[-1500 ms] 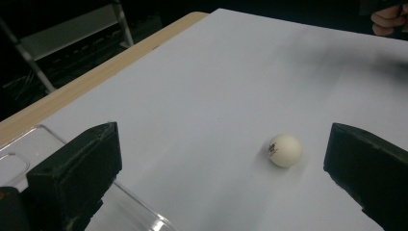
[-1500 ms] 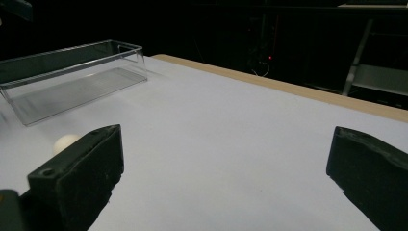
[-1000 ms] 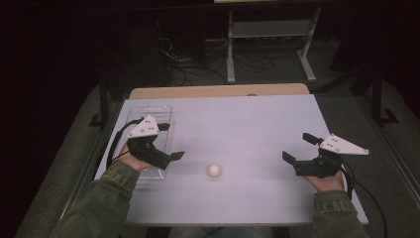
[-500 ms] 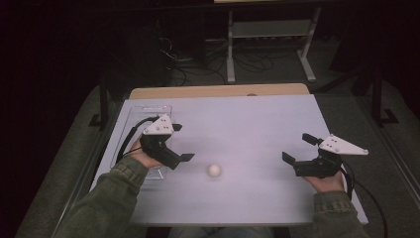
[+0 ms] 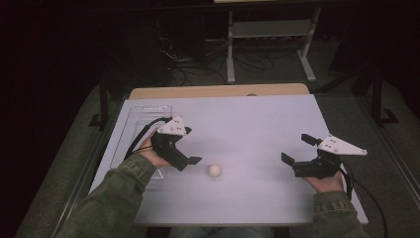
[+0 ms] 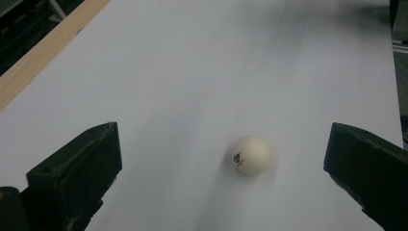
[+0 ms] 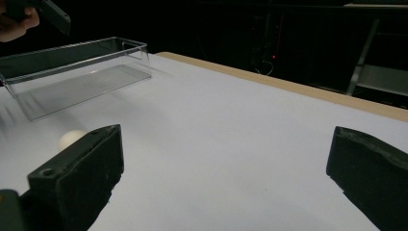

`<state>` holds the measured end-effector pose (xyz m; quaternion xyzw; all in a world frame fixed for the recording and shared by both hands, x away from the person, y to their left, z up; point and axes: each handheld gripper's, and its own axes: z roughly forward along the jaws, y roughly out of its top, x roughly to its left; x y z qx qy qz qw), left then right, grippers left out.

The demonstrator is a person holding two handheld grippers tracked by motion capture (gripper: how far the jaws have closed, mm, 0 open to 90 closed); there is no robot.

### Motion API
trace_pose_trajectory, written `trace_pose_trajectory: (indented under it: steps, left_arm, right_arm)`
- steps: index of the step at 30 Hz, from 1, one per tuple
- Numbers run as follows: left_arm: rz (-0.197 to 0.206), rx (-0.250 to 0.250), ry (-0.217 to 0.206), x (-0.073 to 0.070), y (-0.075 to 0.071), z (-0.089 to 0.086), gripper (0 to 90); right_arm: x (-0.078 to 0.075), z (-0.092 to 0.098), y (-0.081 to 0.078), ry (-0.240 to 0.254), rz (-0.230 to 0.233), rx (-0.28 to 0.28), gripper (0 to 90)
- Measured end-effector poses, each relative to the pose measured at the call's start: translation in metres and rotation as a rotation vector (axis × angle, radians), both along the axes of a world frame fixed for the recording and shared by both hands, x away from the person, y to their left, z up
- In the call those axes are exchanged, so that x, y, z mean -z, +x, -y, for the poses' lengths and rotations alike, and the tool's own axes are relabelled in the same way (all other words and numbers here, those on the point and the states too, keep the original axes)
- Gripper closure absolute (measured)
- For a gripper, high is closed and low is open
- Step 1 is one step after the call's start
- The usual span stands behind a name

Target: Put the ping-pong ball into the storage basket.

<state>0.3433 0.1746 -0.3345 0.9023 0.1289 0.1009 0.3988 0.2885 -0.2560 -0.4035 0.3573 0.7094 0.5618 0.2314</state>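
Observation:
A small white ball (image 5: 214,170) with a printed mark lies on the white table top (image 5: 247,124), near the front middle. My left gripper (image 5: 192,146) is open just left of the ball, jaws pointing toward it. In the left gripper view the ball (image 6: 252,155) sits on the table between and slightly beyond the spread jaws of that gripper (image 6: 223,144), nearer the right jaw and touching neither. My right gripper (image 5: 296,148) is open at the right side, with nothing between its jaws. In the right gripper view (image 7: 226,144) the ball (image 7: 70,138) peeks from behind the left jaw.
A clear plastic tray (image 5: 130,130) lies along the table's left edge, behind the left hand; it looks empty in the right gripper view (image 7: 72,72). A wooden strip (image 5: 218,91) borders the far edge. A metal stand (image 5: 270,34) and cables are on the dark floor beyond.
The left gripper has moved right from over the tray toward the ball. The ball and the right gripper have stayed put.

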Motion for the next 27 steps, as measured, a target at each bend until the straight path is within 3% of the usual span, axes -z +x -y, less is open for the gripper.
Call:
trace_pose_trajectory:
  steps: [9, 11, 24, 27]
  left_arm:
    - [-0.038, 0.046, 0.041, 0.003, 0.007, 0.011, 0.0]
    - [-0.043, 0.061, 0.070, 0.005, 0.008, 0.014, 0.0]
    - [-0.069, 0.075, 0.112, 0.014, 0.015, 0.026, 0.0]
    - [-0.073, 0.097, 0.141, 0.017, 0.016, 0.033, 0.0]
  right_arm:
    - [0.000, 0.003, -0.003, 0.006, 0.002, 0.010, 0.0]
    - [0.000, 0.003, -0.003, 0.007, 0.002, 0.009, 0.0]
    - [0.000, 0.002, -0.002, 0.002, -0.004, -0.002, 0.0]
    - [0.001, 0.001, -0.002, 0.002, -0.006, -0.005, 0.0]
